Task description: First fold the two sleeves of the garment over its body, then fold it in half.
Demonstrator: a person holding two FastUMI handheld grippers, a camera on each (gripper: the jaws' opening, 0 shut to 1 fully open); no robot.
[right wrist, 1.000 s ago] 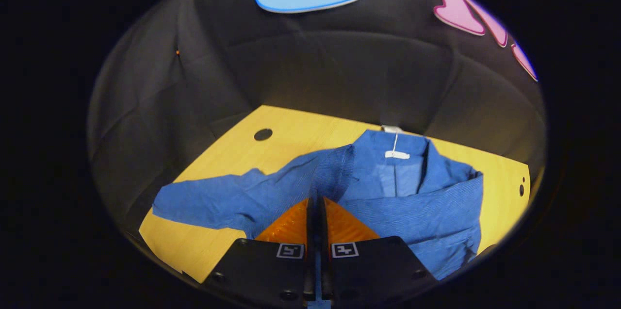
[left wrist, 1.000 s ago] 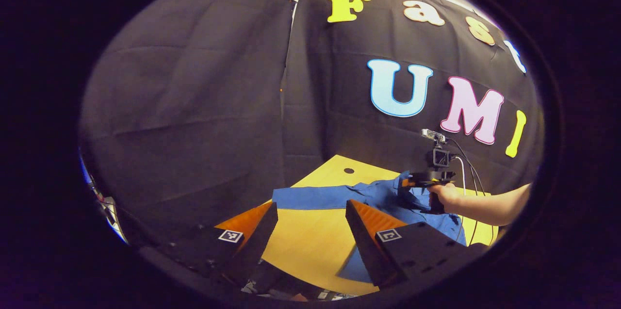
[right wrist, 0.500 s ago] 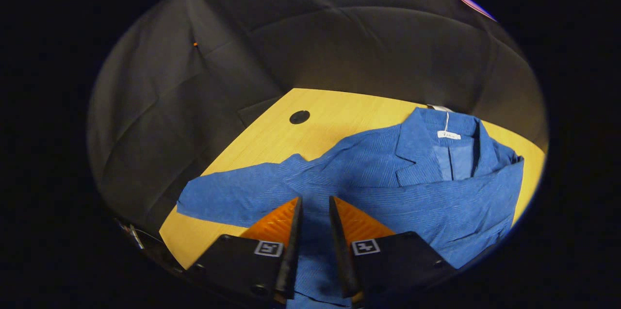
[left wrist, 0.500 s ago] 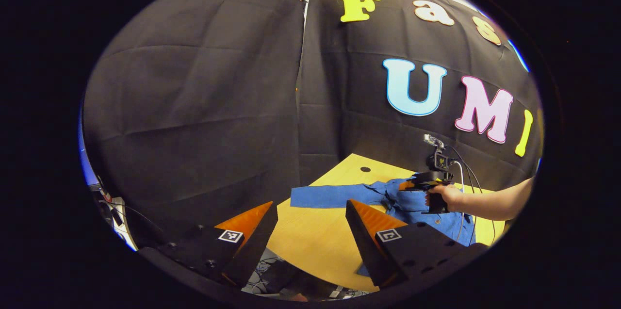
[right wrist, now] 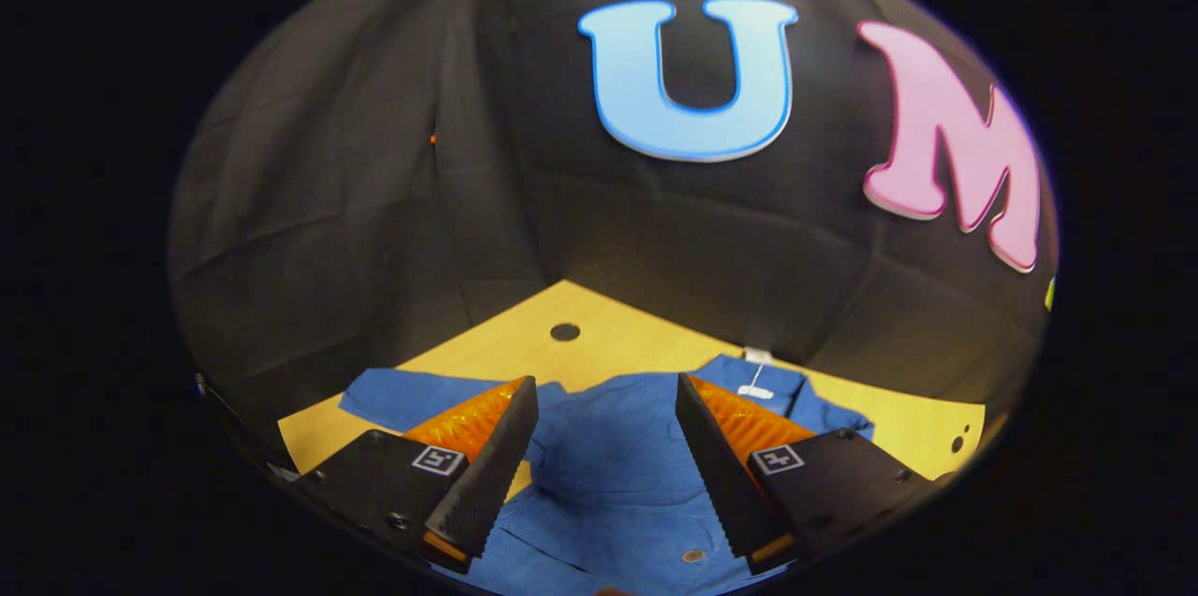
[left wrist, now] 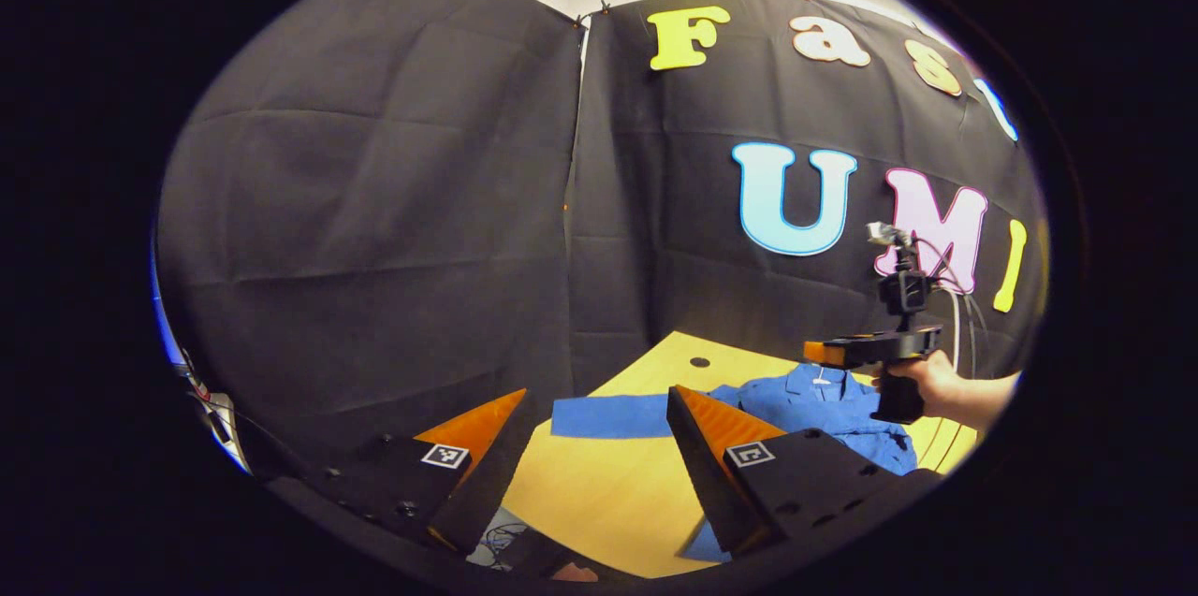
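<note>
On the yellow wooden table (right wrist: 646, 348), w/ black cloth wall behind, your blue jacket (right wrist: 608, 446) is lying spread, collar toward the wall. You're looking at it in both views; in the left gripper view it's sitting at the table's far right part (left wrist: 824, 404). One sleeve (left wrist: 608, 415) is stretching out flat toward the table's left edge, apart from the jacket body, not folded over it. In the right gripper view that same sleeve (right wrist: 412, 395) is lying at the left, beyond your left finger. The other sleeve: can't tell how it's lying.

You're holding the right gripper (right wrist: 606, 399) above the jacket front, fingers spread wide apart, nothing between them but cloth seen below; not touching the fabric as far as the view shows. From the left gripper view, that gripper (left wrist: 866, 351) is hanging in the air over the jacket's collar area, your hand (left wrist: 936, 385) wrapping its handle, cables running off behind it.

Your left gripper (left wrist: 596, 404) is also standing wide open, gripping nothing, over the table's near-left part, w/ bare tabletop and the sleeve end showing between its fingers.

Smaller bits: a round hole (right wrist: 564, 331) in the table near the far-left corner, a white tag (right wrist: 754, 391) at the jacket's neck, a button (right wrist: 693, 556) on the front near the bottom edge of the right gripper view.
</note>
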